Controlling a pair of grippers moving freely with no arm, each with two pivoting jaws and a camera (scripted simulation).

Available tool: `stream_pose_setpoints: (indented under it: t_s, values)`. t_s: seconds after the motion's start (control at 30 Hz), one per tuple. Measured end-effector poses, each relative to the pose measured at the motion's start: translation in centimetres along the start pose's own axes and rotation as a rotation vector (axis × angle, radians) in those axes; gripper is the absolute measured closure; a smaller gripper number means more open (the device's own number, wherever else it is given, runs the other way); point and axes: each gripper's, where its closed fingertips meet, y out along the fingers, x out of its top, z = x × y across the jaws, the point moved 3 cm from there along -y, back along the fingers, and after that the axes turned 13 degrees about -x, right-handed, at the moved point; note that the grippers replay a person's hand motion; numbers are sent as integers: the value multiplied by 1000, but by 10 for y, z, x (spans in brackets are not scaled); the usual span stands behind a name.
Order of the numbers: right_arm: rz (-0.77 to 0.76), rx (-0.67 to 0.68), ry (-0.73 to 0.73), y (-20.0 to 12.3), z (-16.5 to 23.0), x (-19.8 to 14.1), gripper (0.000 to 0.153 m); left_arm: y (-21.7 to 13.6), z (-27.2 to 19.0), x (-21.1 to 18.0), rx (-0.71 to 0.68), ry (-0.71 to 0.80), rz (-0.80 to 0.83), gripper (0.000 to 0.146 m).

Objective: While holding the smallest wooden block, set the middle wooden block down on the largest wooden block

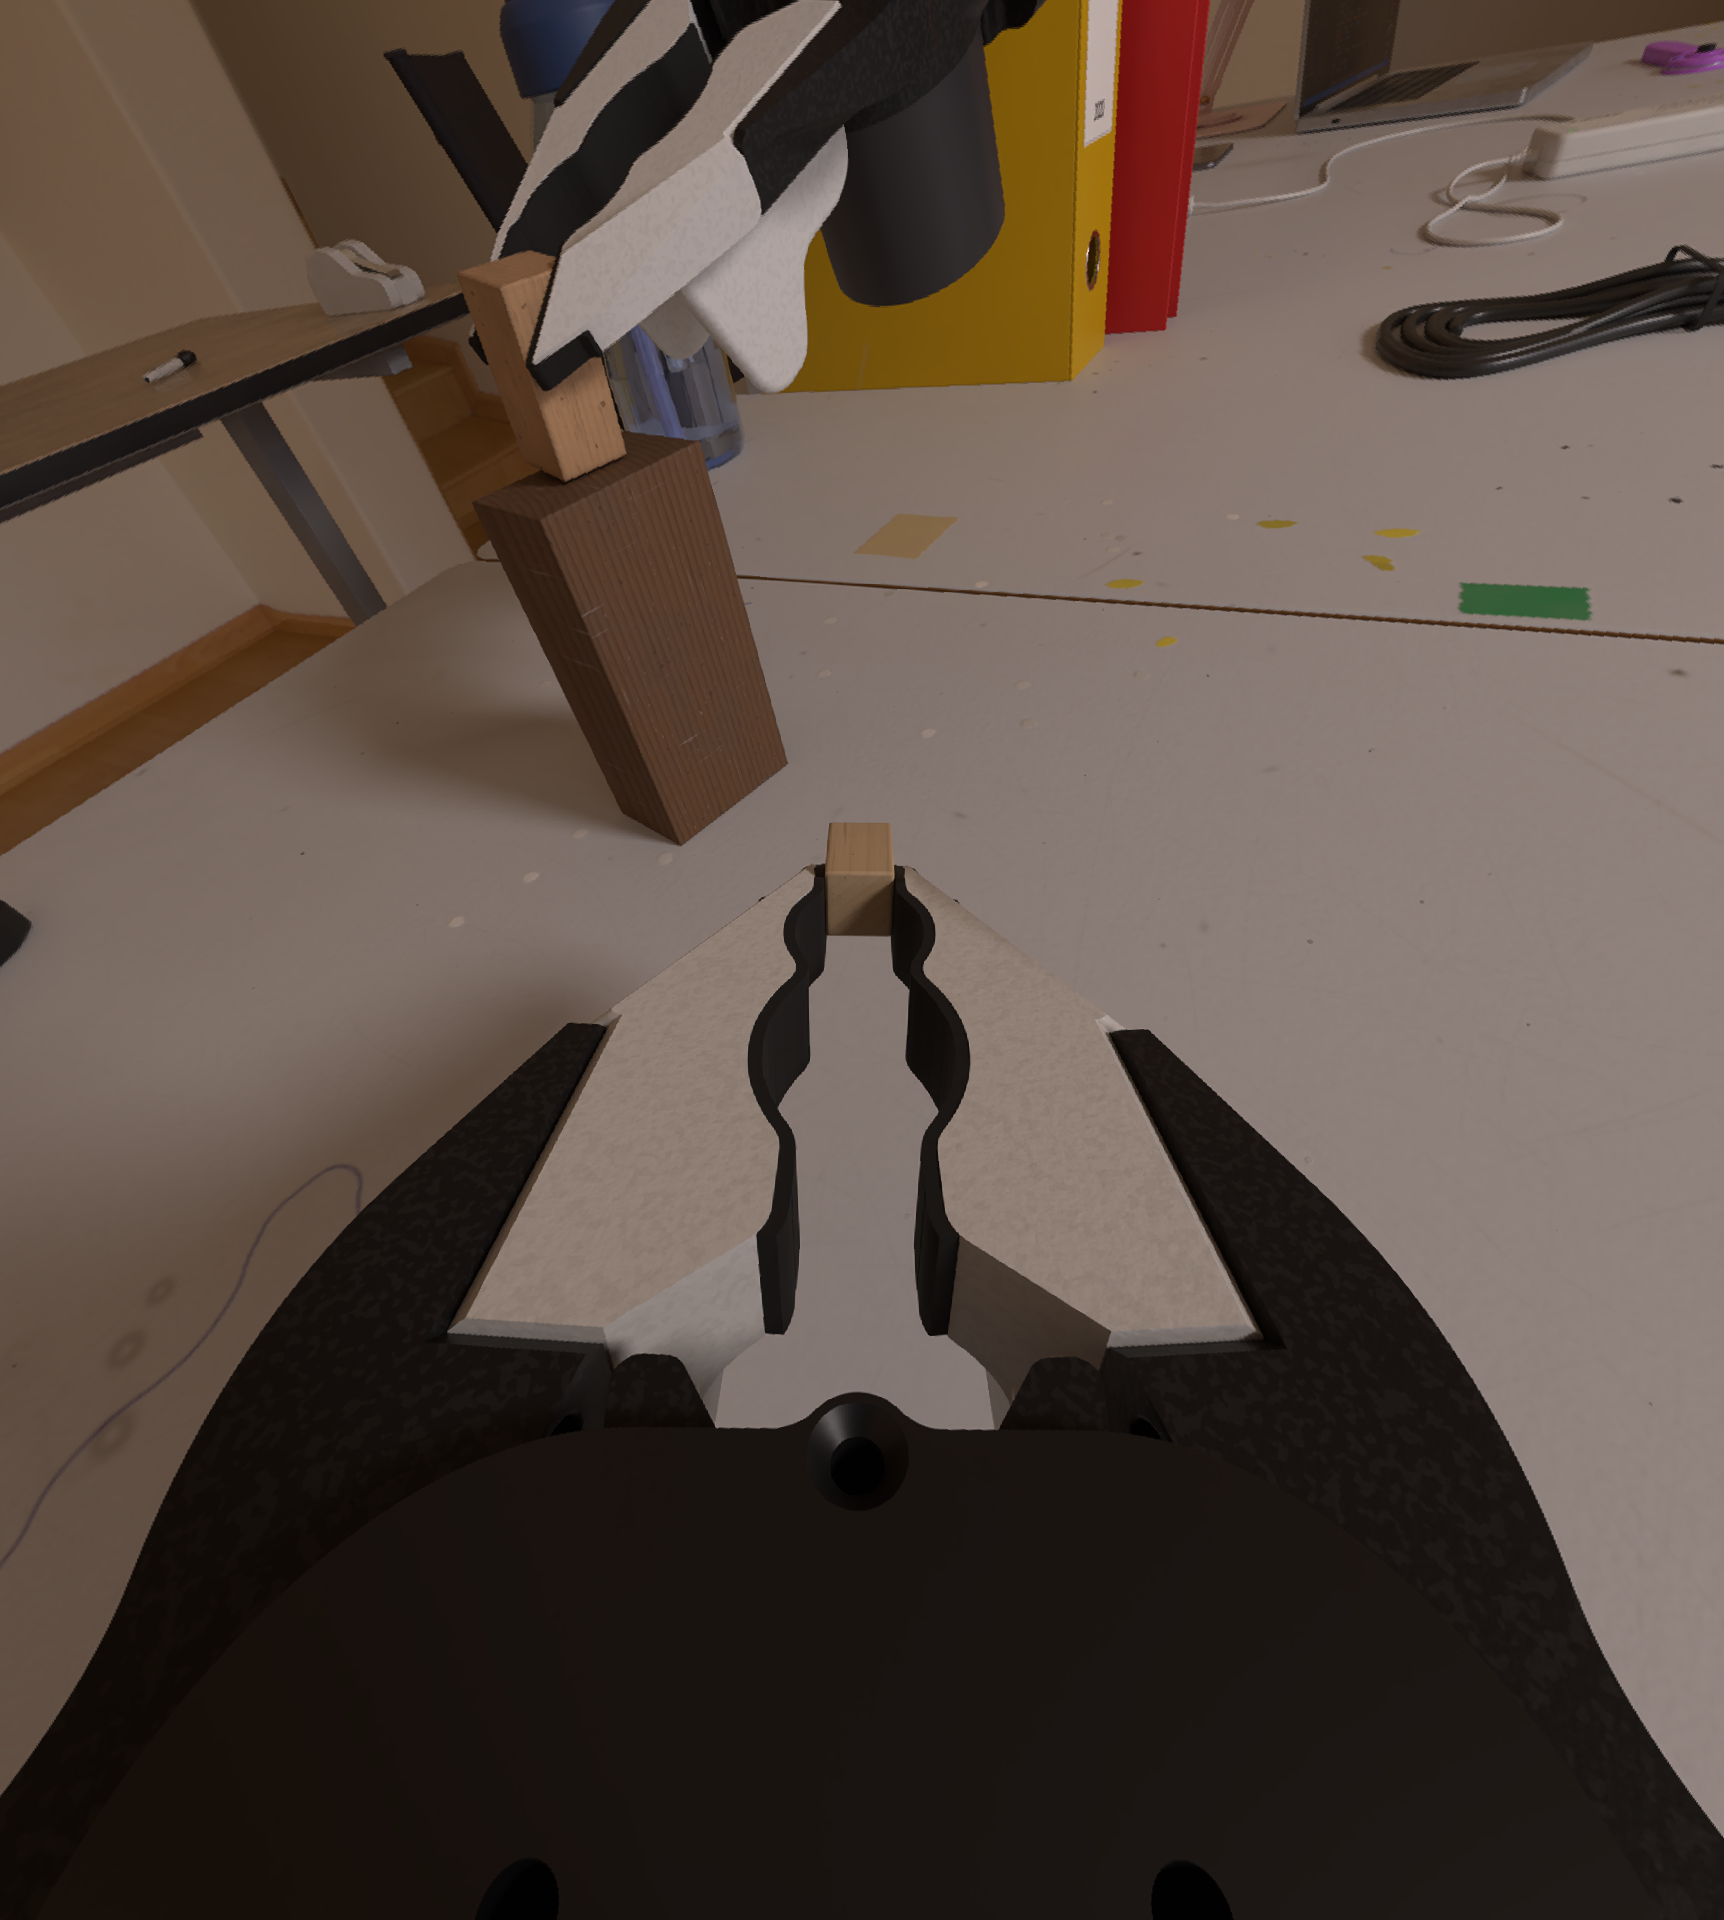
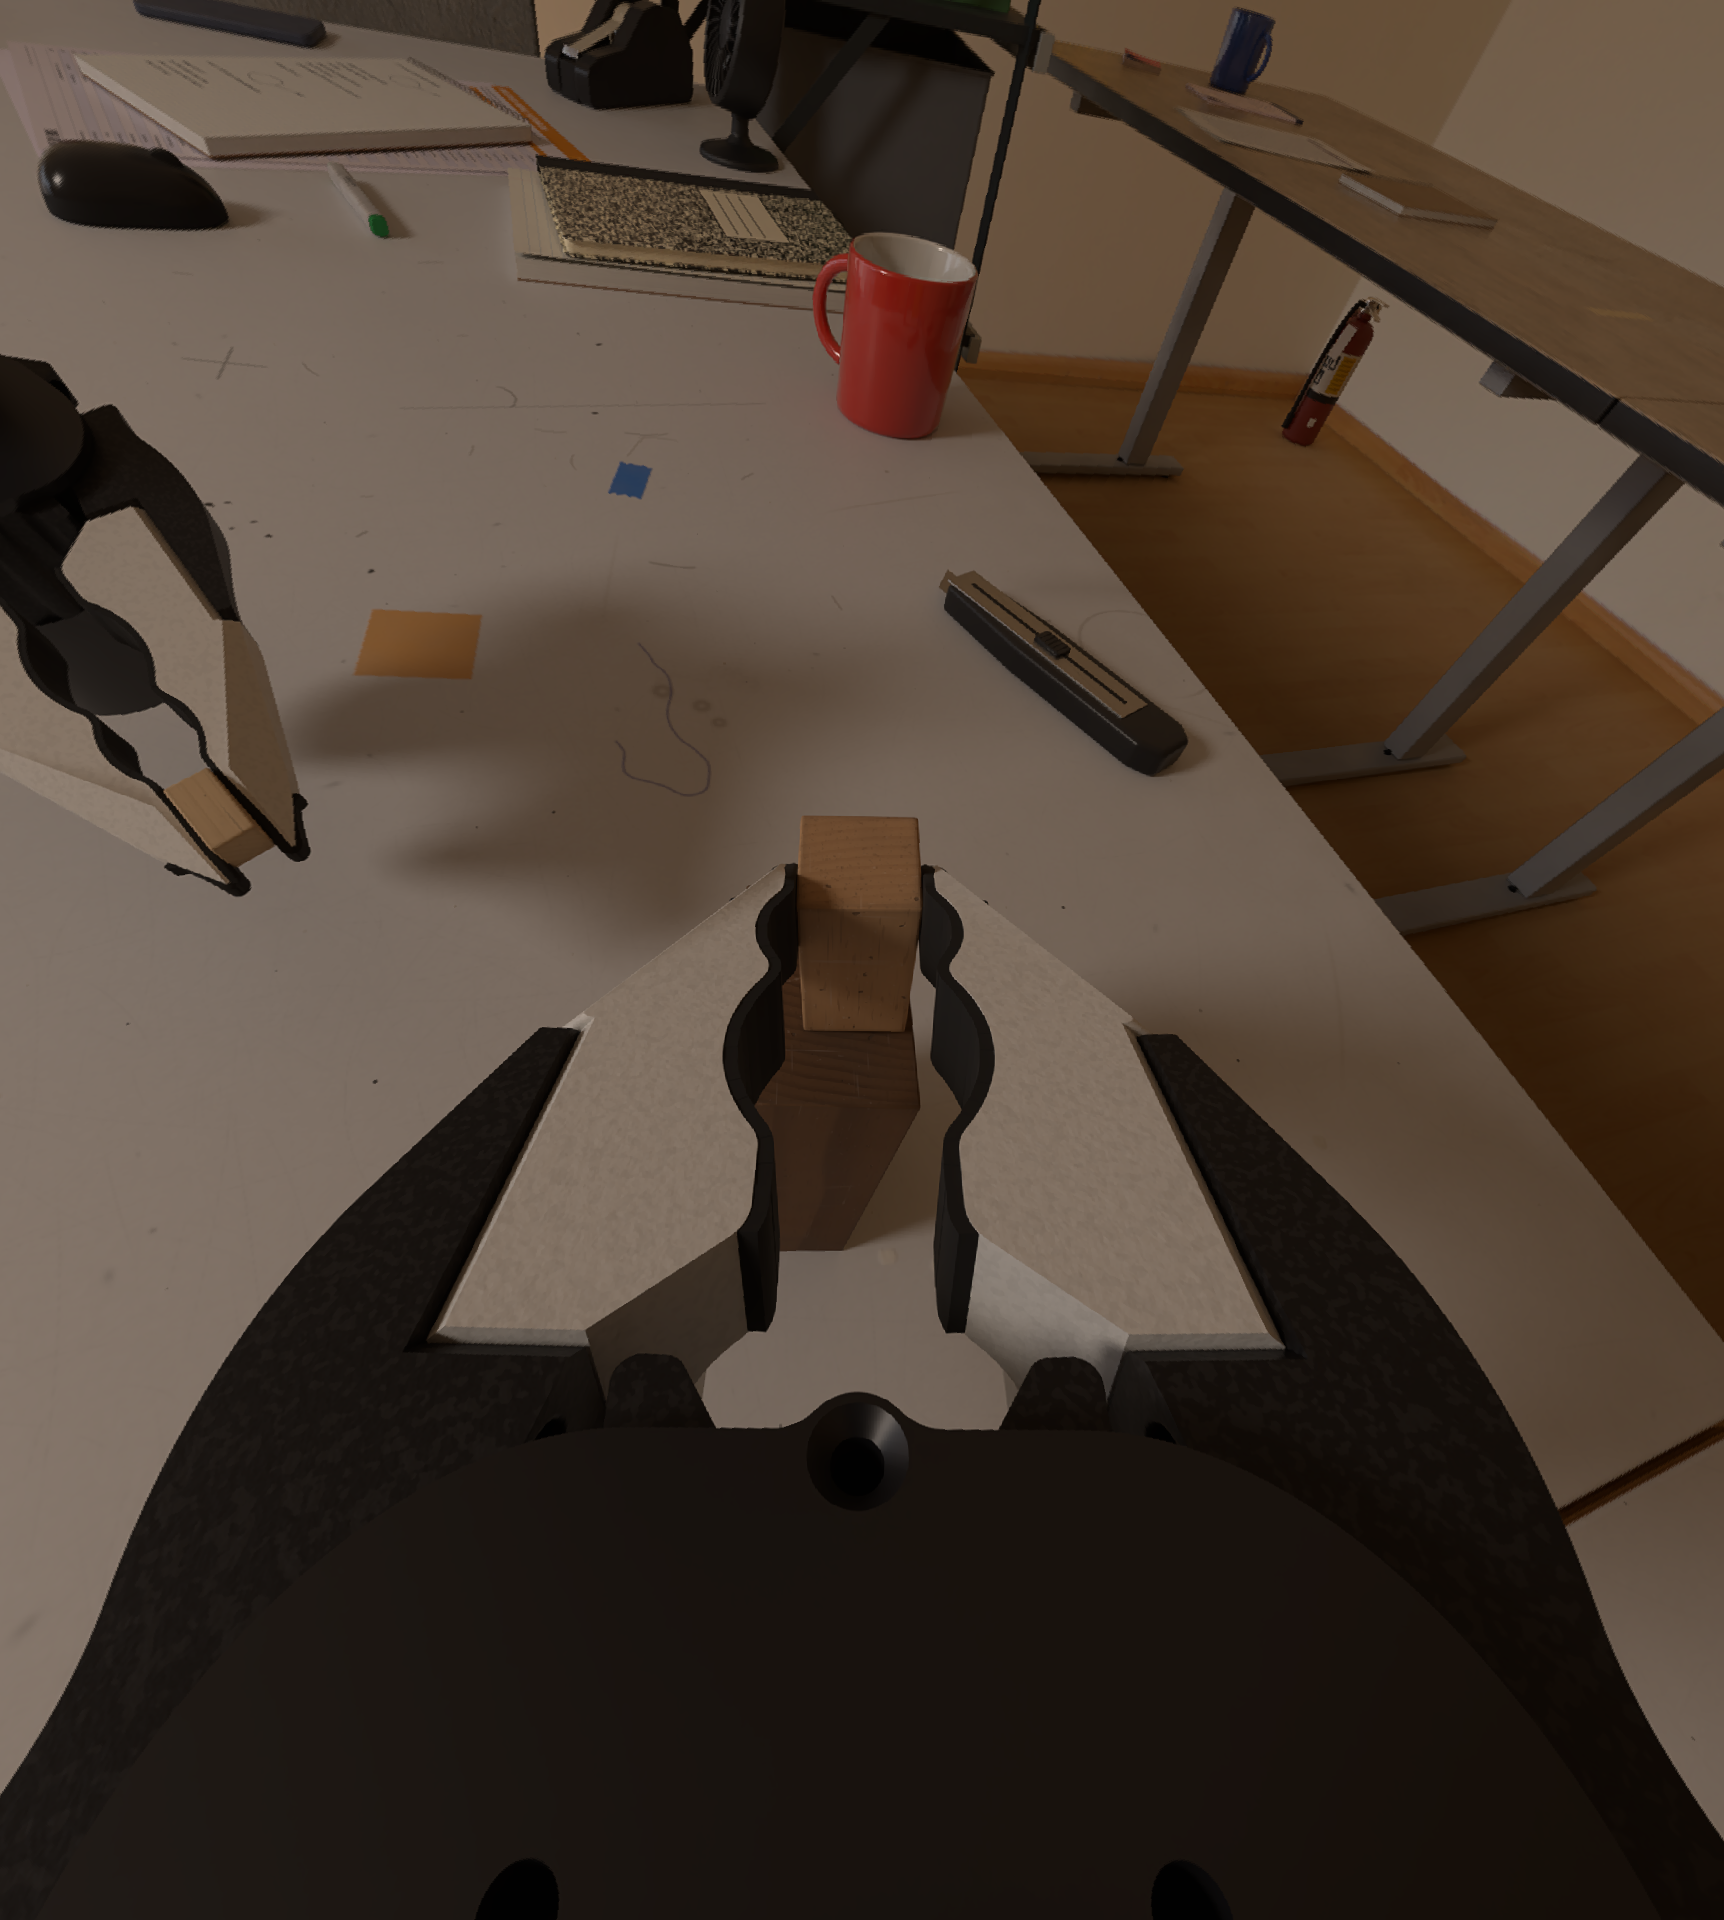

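Middle wooden block (image 1: pixel 538 358), pale and oblong, is clamped at the tips of the right gripper (image 1: pixel 567 343), its lower end touching the top of the largest wooden block (image 1: pixel 634 634). That dark brown block stands upright on the white table (image 1: pixel 1253 935), near its edge. In the right wrist view the middle block (image 2: pixel 858 925) sits between the closed fingertips of the right gripper (image 2: pixel 858 894), with the dark block (image 2: pixel 842 1132) directly beneath it. The left gripper (image 1: pixel 860 883) pinches the smallest wooden block (image 1: pixel 858 878), held well apart from the stack above bare tabletop. Around the stack lie a black utility knife (image 2: pixel 1060 675), a red mug (image 2: pixel 894 332), an orange square patch (image 2: pixel 418 643), yellow and red binders (image 1: pixel 1045 208) and a coiled cable (image 1: pixel 1585 312), none touching the blocks.
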Motion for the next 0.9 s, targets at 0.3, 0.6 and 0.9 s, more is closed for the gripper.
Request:
stream_pose_setpoints:
  t_s: [0.3, 0.6, 0.9]
  values:
    - [9, 2, -11, 2, 1, 1, 130, 0, 0, 0, -2, 0, 2, 135]
    - [17, -6, -9, 4, 0, 2, 130, 1, 0, -1, -6, 2, 6, 135]
    - [13, -1, 2, 7, 1, 3, 130, 1, -1, -1, -8, 5, 8, 135]
